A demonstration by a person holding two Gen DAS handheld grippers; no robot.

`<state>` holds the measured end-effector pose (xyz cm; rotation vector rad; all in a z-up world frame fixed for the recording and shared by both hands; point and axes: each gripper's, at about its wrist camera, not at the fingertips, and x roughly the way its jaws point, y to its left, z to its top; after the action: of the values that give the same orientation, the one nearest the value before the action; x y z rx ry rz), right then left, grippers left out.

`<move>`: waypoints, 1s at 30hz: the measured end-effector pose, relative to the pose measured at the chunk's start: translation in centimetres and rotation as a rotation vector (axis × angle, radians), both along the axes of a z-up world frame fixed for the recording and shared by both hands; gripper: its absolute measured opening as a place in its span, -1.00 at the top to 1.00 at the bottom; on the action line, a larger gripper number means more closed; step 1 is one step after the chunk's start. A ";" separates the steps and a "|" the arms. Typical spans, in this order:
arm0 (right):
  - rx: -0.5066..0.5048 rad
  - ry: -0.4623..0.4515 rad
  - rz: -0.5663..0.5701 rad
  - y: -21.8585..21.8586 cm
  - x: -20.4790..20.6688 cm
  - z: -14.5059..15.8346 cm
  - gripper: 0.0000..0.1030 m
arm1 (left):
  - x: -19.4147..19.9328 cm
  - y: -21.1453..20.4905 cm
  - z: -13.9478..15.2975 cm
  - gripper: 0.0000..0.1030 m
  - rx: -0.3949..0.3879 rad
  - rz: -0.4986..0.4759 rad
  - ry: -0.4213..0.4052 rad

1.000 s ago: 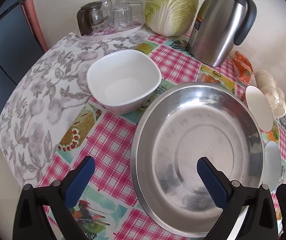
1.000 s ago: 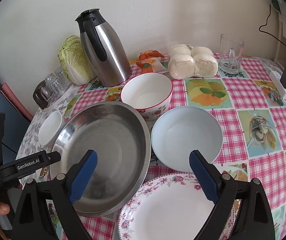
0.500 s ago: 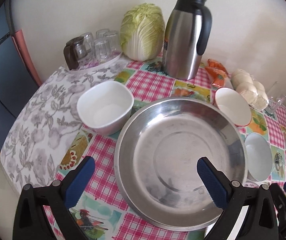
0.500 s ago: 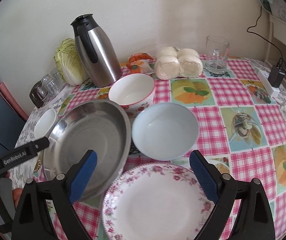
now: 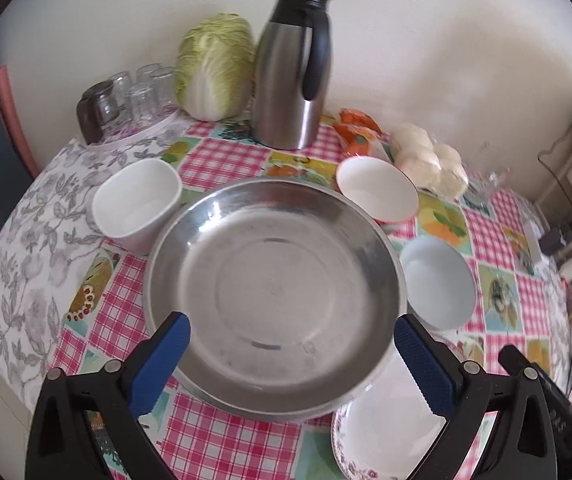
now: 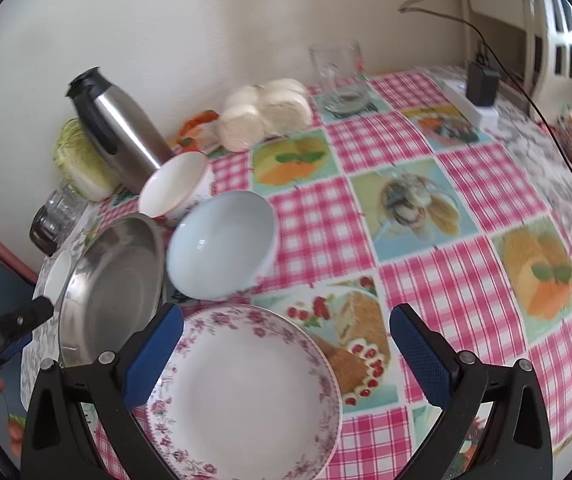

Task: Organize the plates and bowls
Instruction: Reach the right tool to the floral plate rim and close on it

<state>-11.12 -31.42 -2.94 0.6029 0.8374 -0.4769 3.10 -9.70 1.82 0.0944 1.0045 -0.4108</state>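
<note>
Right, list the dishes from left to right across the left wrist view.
White square bowl → steel basin → red-rimmed bowl → pale blue bowl. The floral plate sits low, partly under the basin's rim, so I leave it out of the order.

1. The floral plate (image 5: 385, 436) is partly hidden under the steel pan (image 5: 274, 276) in the left view.
2. The square white bowl (image 6: 57, 276) shows only as a sliver behind the pan.
3. The drinking glass (image 6: 339, 76) is blurred.
</note>
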 end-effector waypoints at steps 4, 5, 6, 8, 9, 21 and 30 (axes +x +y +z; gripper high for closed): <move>0.056 0.054 -0.040 -1.2 -0.7 -1.6 -1.00 | -1.6 -1.5 -0.6 -1.00 0.025 -0.034 0.053; 0.082 0.065 -0.049 -1.5 -1.0 -2.1 -1.00 | -1.9 -1.7 -0.8 -1.00 0.019 -0.041 0.075; 0.110 0.078 -0.057 -1.8 -1.2 -2.7 -1.00 | -2.2 -2.0 -1.0 -1.00 0.014 -0.050 0.098; 0.156 0.117 -0.073 -2.1 -1.4 -3.6 -1.00 | -2.8 -2.4 -1.1 -1.00 -0.002 -0.076 0.122; 0.170 0.125 -0.077 -2.2 -1.6 -3.9 -1.00 | -3.2 -2.7 -1.0 -1.00 -0.006 -0.089 0.126; 0.261 0.207 -0.080 -1.9 -1.5 -6.3 -0.97 | -7.4 -6.4 -3.6 -0.93 -0.033 -0.246 0.295; 0.309 0.161 -0.058 -1.9 -1.8 -6.6 0.01 | -6.7 -6.3 -6.9 -0.68 0.045 -0.192 0.366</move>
<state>-12.89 -33.29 -9.50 0.8832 1.0595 -0.4566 -3.65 -15.95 -5.08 0.1613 1.3717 -0.5949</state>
